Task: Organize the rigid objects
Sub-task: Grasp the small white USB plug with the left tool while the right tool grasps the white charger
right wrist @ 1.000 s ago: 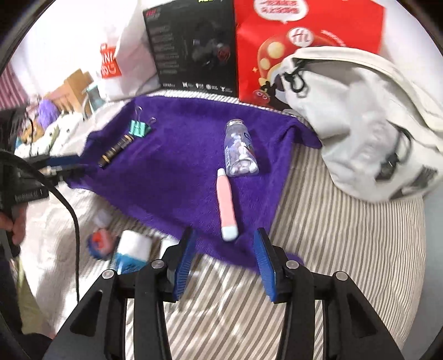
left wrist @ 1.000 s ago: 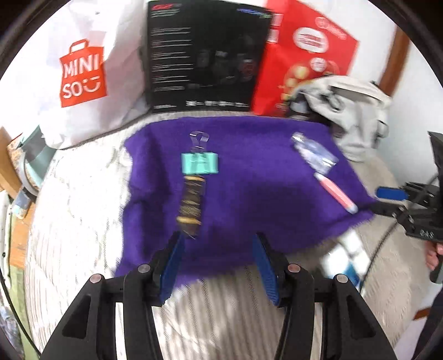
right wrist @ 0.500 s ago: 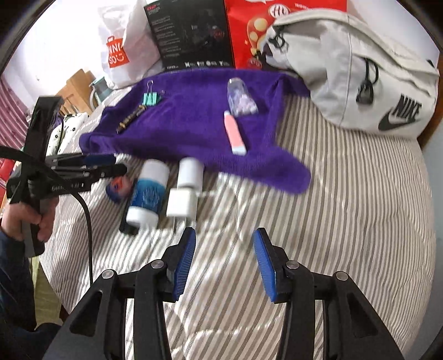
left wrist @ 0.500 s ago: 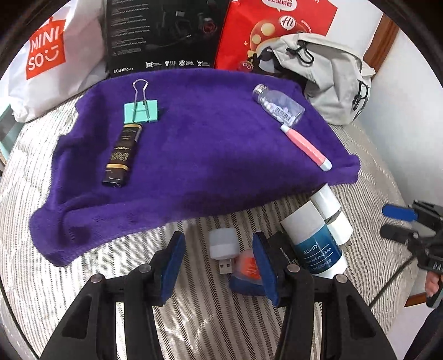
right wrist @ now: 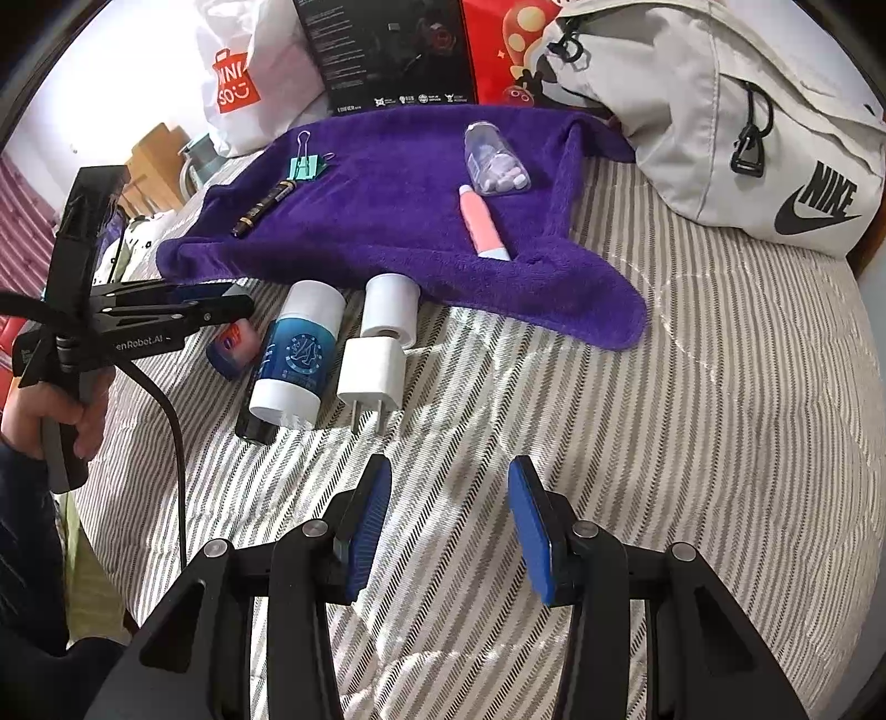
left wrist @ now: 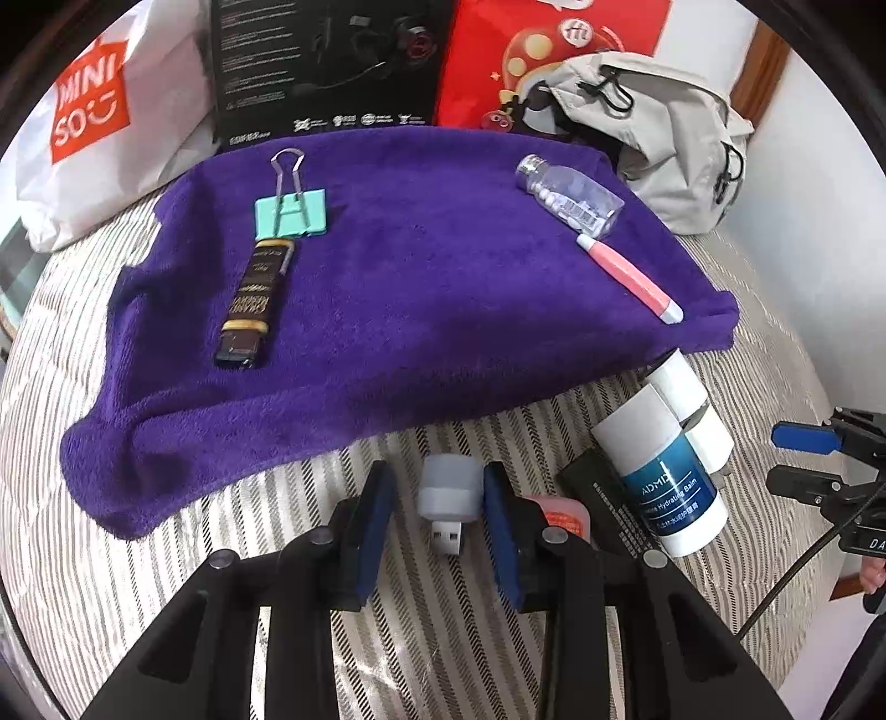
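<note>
A small white USB light (left wrist: 448, 490) lies on the striped bedspread (right wrist: 664, 415) just in front of the purple towel (left wrist: 421, 288). My left gripper (left wrist: 440, 526) is open and straddles the light, its right pad almost touching. The right gripper (right wrist: 448, 520) is open over bare bedspread, holding nothing. On the towel lie a teal binder clip (left wrist: 290, 213), a dark lighter (left wrist: 252, 302), a clear pill bottle (left wrist: 570, 196) and a pink pen (left wrist: 628, 277). A blue-and-white balm tube (right wrist: 293, 354), a white cylinder (right wrist: 390, 307) and a white charger plug (right wrist: 368, 376) lie off the towel.
A grey Nike bag (right wrist: 720, 127) sits at the back right. A black box (left wrist: 321, 61), a red bag (left wrist: 542, 50) and a white Miniso bag (left wrist: 94, 105) stand behind the towel. An orange-and-blue round item (right wrist: 232, 346) and a flat black box (left wrist: 598, 498) lie beside the balm tube.
My left gripper has pulled back from the towel and come down around the USB light. The right gripper has drawn back from the pink pen to bare bedspread.
</note>
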The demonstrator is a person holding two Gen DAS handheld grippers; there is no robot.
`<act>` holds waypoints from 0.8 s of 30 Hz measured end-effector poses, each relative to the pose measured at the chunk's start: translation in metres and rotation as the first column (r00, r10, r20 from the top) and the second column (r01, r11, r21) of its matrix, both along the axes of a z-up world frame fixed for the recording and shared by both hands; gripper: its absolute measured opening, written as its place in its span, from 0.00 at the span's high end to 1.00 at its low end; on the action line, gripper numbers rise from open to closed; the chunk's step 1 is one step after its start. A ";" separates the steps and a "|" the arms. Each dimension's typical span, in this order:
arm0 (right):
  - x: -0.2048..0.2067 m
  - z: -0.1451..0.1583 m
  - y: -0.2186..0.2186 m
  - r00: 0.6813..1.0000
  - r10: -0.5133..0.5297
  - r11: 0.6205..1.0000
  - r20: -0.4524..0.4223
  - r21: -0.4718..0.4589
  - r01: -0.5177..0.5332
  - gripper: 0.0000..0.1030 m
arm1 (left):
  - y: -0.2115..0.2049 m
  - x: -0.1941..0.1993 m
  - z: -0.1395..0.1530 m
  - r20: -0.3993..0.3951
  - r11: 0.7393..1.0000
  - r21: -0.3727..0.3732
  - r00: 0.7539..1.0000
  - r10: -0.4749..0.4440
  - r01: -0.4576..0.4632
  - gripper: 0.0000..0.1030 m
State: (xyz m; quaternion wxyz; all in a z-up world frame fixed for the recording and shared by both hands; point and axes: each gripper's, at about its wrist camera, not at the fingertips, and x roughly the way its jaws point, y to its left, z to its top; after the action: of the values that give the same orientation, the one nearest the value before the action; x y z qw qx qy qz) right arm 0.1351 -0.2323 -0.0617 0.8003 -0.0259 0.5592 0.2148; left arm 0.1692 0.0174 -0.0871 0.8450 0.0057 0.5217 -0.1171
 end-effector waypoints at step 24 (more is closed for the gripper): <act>0.029 -0.021 0.054 0.996 0.079 0.997 0.046 -0.023 -0.078 0.72 | 0.003 -0.007 -0.001 0.016 0.999 -0.007 0.999 -0.035 0.036 0.78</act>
State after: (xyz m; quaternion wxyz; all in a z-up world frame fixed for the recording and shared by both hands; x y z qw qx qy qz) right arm 0.1642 -0.1785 -0.0829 0.8038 -0.0614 0.5410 0.2397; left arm 0.1626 0.0199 -0.0876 0.8469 0.0129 0.5145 -0.1339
